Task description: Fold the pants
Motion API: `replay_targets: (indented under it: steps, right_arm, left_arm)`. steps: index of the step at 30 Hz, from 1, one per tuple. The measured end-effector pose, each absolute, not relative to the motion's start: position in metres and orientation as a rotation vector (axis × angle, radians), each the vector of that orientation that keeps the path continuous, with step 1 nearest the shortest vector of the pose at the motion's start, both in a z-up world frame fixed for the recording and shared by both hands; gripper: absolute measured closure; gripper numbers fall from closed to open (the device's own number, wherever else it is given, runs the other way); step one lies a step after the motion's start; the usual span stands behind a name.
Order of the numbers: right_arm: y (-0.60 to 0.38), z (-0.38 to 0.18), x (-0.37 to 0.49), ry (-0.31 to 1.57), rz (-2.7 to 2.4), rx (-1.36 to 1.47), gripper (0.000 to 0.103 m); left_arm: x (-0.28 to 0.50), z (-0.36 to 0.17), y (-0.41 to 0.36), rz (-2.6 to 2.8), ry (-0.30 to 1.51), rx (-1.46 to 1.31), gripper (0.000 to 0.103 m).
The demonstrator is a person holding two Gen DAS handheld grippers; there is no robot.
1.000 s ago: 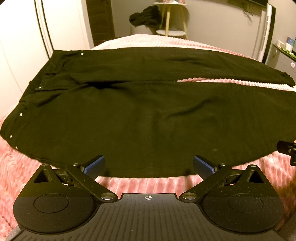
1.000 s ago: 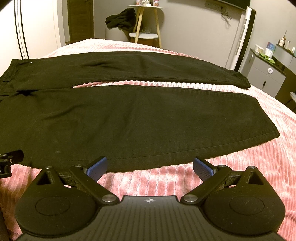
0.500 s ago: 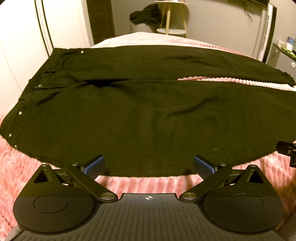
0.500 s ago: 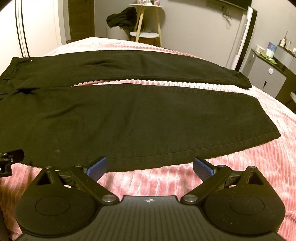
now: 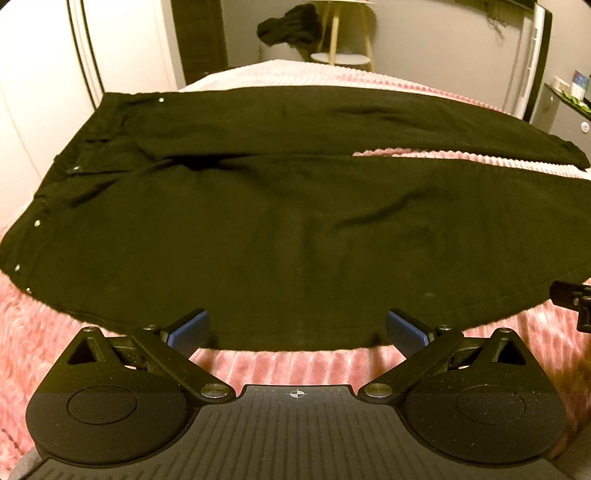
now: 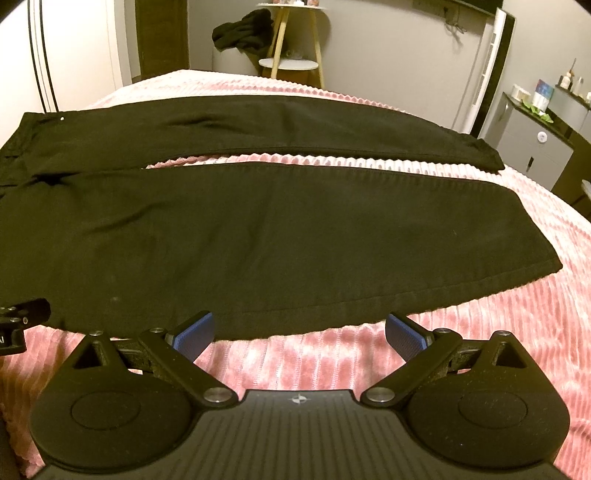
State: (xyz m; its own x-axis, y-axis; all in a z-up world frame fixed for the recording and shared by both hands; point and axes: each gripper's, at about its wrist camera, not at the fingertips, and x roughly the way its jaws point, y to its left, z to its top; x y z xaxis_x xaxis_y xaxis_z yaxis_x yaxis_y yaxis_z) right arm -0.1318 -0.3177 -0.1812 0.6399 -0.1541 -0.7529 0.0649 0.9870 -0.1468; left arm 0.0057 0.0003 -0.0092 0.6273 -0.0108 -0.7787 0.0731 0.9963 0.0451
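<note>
Black pants [image 5: 295, 229] lie flat on a pink ribbed bedspread [image 5: 295, 369], waistband at the left, both legs running right with a narrow gap between them. In the right wrist view the pants [image 6: 258, 236] show both hems at the right. My left gripper [image 5: 295, 332] is open and empty, its blue pads at the near edge of the near leg, below the thigh. My right gripper [image 6: 299, 334] is open and empty at the same near edge, further toward the hem. Each gripper's tip shows at the edge of the other's view.
A white wardrobe [image 5: 44, 92] stands at the left. A small round side table [image 6: 288, 44] with dark clothes [image 6: 240, 33] draped on it stands beyond the bed. A grey cabinet [image 6: 535, 147] stands at the right.
Both grippers have edged slightly forward toward the near leg's edge. The pants have not moved and both grippers stay open.
</note>
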Motion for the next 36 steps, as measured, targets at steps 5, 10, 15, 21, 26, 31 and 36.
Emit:
replay_targets:
  steps: [5,10,15,21,26,31,36]
  right_arm:
    - [-0.322,-0.182,-0.127,0.895,-0.122,-0.084,0.004]
    - [-0.334,-0.185,-0.110,0.940,-0.125,0.004,0.004]
    - [-0.348,-0.196,-0.081,0.969,-0.172,0.018,0.004]
    - [-0.366,-0.216,-0.053,0.994,-0.268,0.022,0.004]
    - [-0.373,-0.223,-0.047,0.969,-0.286,0.057,0.004]
    - [-0.392,-0.183,-0.016,1.023,-0.219,0.180,0.006]
    - [-0.440,-0.133,0.085,0.864,-0.316,0.295,0.006]
  left_arm:
    - [0.006,-0.009,0.000,-0.053,0.895,0.074,0.000]
    - [0.008,-0.011,0.000,-0.054,0.917,0.077,0.000]
    - [0.016,-0.010,0.003,-0.055,0.930,0.051,0.000]
    - [0.051,-0.006,0.002,-0.023,0.927,0.030,0.000]
    - [0.103,-0.002,0.009,0.072,0.848,-0.018,0.000]
    - [0.137,-0.026,0.042,0.223,0.811,-0.049,0.000]
    - [0.149,-0.044,0.056,0.272,0.795,-0.008,0.000]
